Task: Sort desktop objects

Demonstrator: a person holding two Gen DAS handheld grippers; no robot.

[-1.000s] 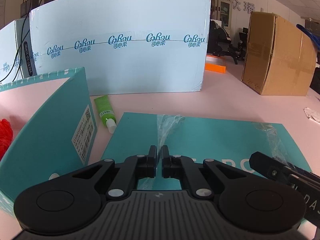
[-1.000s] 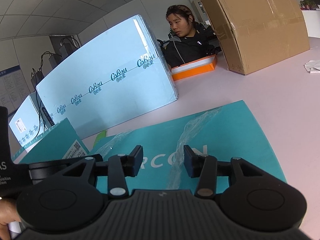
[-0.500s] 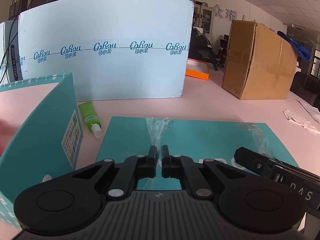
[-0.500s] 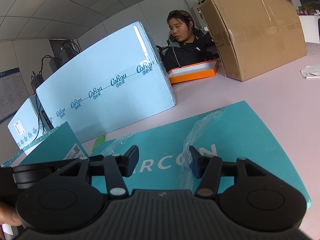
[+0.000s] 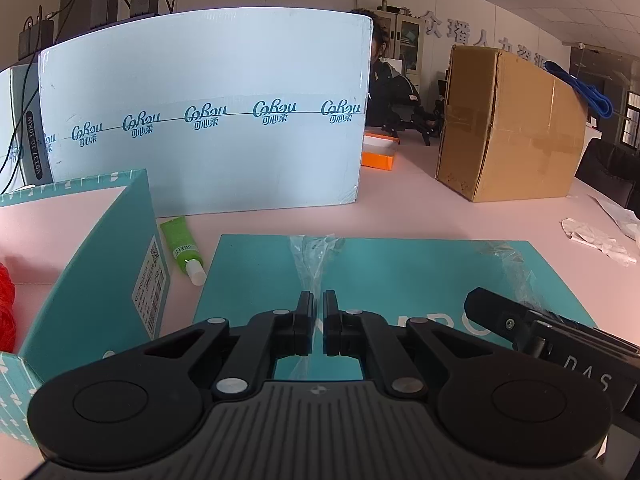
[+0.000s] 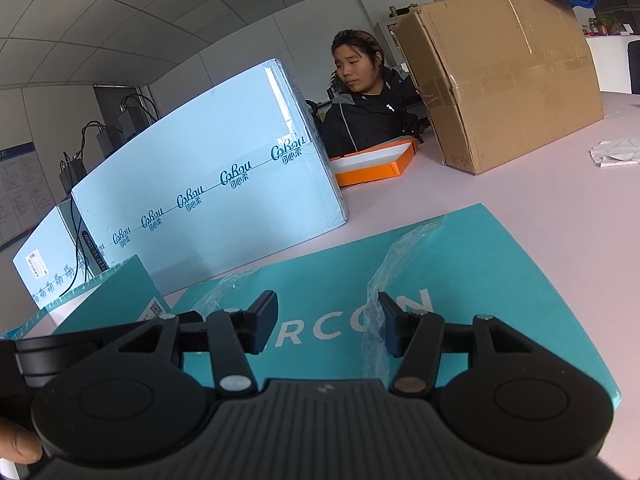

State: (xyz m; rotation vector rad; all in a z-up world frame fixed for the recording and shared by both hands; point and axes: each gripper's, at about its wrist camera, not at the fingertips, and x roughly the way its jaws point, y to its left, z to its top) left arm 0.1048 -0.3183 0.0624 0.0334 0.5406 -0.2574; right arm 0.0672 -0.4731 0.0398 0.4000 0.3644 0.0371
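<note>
Your left gripper is pinching the clear plastic wrap over the teal box lid. Your right gripper has just been opening; its jaws are standing apart, holding nothing.

The pale blue carton carries a repeated teal brand mark, "Cobou" in script with three Chinese characters beneath — printed along a tape line across its face. The flat teal box lid bears white capitals, of which "RCO" and a partly covered "N" can be read. The right gripper's body shows "DAS". The wall lettering is Chinese signage — partly hidden. The barcode sticker print is too small to read.
</note>
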